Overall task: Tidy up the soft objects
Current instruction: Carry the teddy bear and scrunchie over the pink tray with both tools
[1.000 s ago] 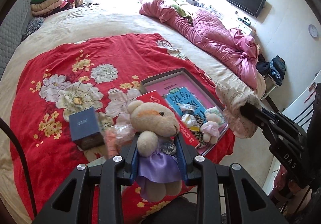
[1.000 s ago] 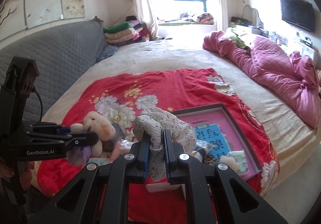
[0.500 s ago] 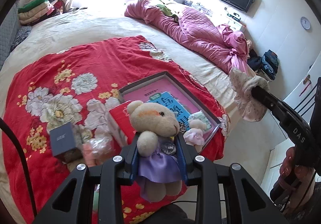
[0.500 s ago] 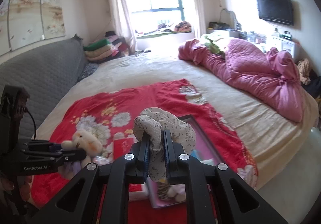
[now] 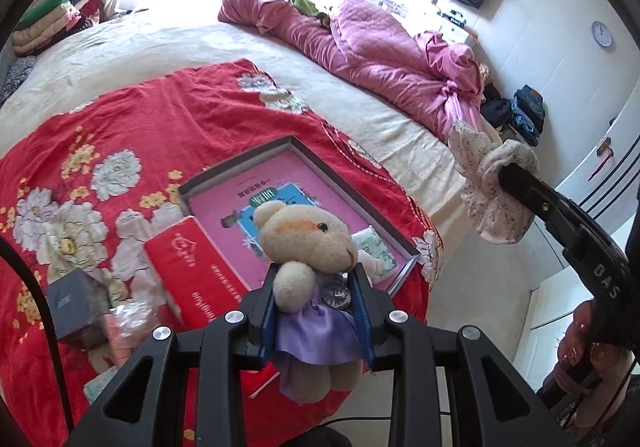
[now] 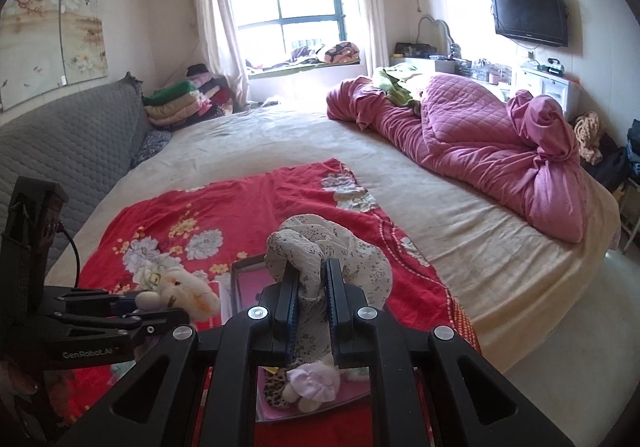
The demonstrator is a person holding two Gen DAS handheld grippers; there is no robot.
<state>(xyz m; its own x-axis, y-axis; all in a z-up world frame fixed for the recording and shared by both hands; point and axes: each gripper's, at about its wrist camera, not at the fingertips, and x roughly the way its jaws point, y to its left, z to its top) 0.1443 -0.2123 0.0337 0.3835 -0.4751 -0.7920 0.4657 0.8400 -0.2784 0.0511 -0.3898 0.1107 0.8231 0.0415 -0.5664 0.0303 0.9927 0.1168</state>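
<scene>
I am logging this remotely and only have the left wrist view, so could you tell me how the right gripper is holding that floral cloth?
Observer: The right gripper is shut on the floral cloth; a narrow fold is pinched between its blue pads and the rest bunches above them.
Operator: Thank you. Is anything hidden below my bear in the tray?
Observer: Yes, in the right wrist view a small pink plush lies in the tray, on something leopard-patterned.
Operator: And how does my gripper look from there?
Observer: The left gripper shows side-on at the left, with the teddy bear sticking out between its fingers.
</scene>
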